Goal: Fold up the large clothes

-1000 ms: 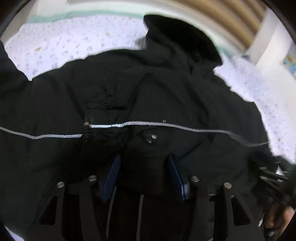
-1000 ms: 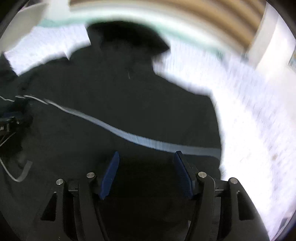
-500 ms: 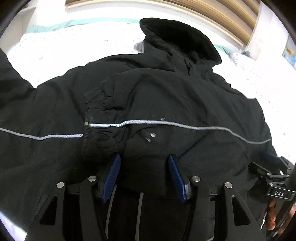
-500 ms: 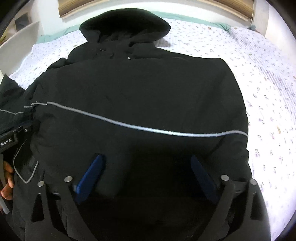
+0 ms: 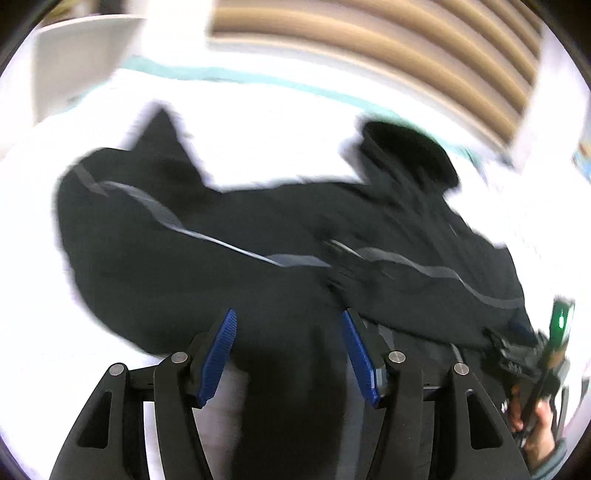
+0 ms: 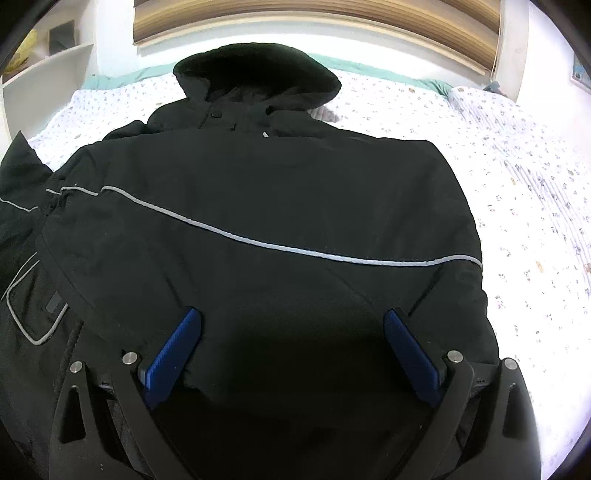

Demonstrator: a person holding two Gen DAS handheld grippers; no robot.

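A large black hooded jacket (image 6: 280,206) with a thin grey stripe lies spread on the bed, hood at the far end. My right gripper (image 6: 293,332) hovers low over its near part, jaws wide open, nothing pinched. In the blurred left wrist view the jacket (image 5: 229,258) stretches across, one sleeve end bulging at the far left. My left gripper (image 5: 288,325) has its jaws opening. A band of black fabric runs between the pads, with pale gaps beside it lower down. The right gripper (image 5: 524,362) shows at the right edge, held by a hand (image 5: 535,421).
The bed has a white flowered sheet (image 6: 517,192), bare to the jacket's right and beyond its hood. A wooden slatted panel (image 6: 317,18) runs along the far wall. White shelves (image 6: 51,62) stand at the far left.
The right jaws have spread wide and let go of the jacket. The left view has swung left and back, so the jacket's left end and more sheet now show.
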